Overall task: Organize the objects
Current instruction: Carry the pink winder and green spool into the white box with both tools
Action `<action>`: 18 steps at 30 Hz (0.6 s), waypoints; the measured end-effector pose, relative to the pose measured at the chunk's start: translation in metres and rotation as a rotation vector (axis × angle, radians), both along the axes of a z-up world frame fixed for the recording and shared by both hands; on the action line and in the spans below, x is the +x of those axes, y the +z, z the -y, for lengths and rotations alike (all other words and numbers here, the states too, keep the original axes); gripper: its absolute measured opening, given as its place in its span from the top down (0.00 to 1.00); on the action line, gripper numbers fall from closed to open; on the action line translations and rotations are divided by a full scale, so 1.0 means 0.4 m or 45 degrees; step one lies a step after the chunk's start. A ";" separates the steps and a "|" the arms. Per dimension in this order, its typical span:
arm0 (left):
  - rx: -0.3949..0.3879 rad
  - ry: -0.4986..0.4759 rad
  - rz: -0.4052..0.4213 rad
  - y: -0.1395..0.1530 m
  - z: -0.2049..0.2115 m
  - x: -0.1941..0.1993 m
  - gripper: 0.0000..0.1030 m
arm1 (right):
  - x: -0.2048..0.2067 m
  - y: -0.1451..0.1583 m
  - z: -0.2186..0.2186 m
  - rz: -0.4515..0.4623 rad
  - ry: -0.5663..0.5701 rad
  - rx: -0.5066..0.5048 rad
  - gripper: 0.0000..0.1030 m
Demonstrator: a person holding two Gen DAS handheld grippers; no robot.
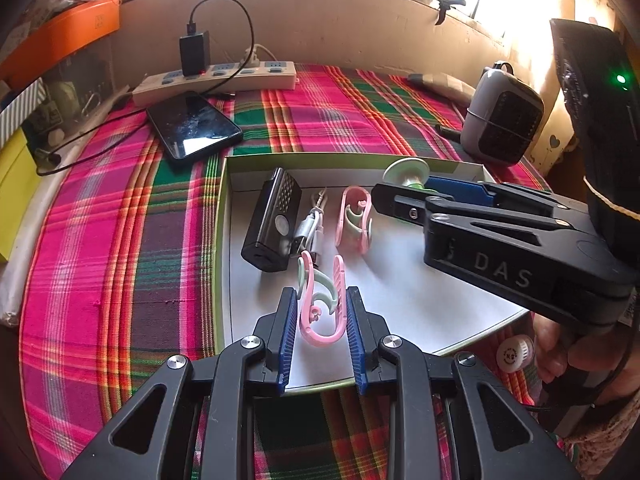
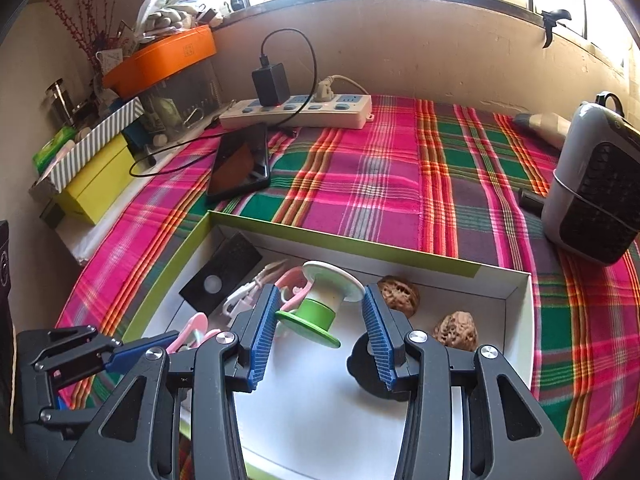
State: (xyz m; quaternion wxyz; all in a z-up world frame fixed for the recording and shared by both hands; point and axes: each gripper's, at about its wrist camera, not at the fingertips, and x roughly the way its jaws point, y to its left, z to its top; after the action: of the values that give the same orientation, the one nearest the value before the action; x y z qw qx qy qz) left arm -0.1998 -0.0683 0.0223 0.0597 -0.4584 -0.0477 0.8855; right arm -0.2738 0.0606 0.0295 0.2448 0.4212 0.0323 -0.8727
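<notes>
A shallow white box with a green rim (image 1: 224,240) (image 2: 516,300) lies on the plaid cloth. My left gripper (image 1: 322,304) is shut on a pink and mint clip (image 1: 324,300) just above the box floor. A second pink clip (image 1: 356,220), a coiled white cable (image 1: 310,228) and a black device (image 1: 272,220) lie in the box. My right gripper (image 2: 320,308) is open around a green and white spool (image 2: 324,300), which touches the left pad; its tips show in the left wrist view (image 1: 404,196). Two walnuts (image 2: 400,294) (image 2: 456,330) and a black round object (image 2: 364,368) lie by the right finger.
A phone (image 1: 192,126) (image 2: 242,160) and a power strip with a charger (image 1: 224,76) (image 2: 300,110) lie at the back. A grey and black heater (image 1: 500,120) (image 2: 592,196) stands at the right. Boxes (image 2: 96,184) and an orange bin (image 2: 160,60) crowd the left. A white cap (image 1: 514,354) lies beside the box.
</notes>
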 end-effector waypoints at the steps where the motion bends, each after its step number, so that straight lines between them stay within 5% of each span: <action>1: -0.003 0.000 0.004 -0.003 0.000 -0.003 0.79 | -0.004 -0.003 0.002 0.006 -0.001 0.002 0.57; 18: -0.041 -0.014 0.011 -0.017 -0.011 -0.029 0.78 | -0.043 -0.031 0.002 0.075 -0.013 -0.028 0.57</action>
State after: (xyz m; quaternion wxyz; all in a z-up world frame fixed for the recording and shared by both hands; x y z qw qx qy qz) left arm -0.2112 -0.0637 0.0154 0.0569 -0.4633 -0.0312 0.8838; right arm -0.2911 0.0597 0.0170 0.2457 0.4440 0.0133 -0.8616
